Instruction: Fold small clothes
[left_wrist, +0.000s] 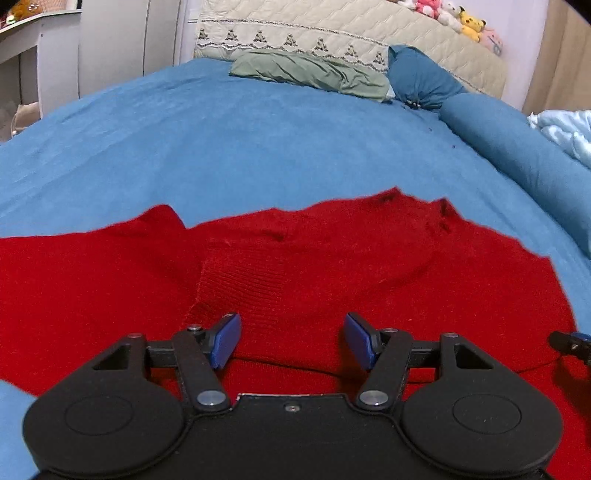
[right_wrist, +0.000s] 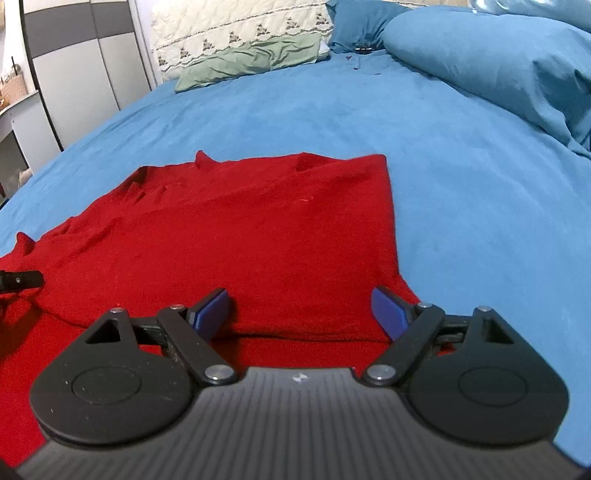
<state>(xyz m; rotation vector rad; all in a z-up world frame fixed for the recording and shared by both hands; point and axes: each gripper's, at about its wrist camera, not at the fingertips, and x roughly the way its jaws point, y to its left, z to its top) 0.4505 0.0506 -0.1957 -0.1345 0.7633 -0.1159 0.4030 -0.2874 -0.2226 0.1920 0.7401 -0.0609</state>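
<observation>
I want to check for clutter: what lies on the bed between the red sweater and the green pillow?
Only bare blue sheet lies between the red sweater and the green pillow. Both wrist views show this.

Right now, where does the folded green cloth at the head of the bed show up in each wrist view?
Left wrist: the green cloth lies top centre, on the blue sheet, below the quilted headboard.
Right wrist: the green cloth lies top, left of centre, below the same headboard.
Shared landmark: the red sweater spread in front of both grippers.
</observation>
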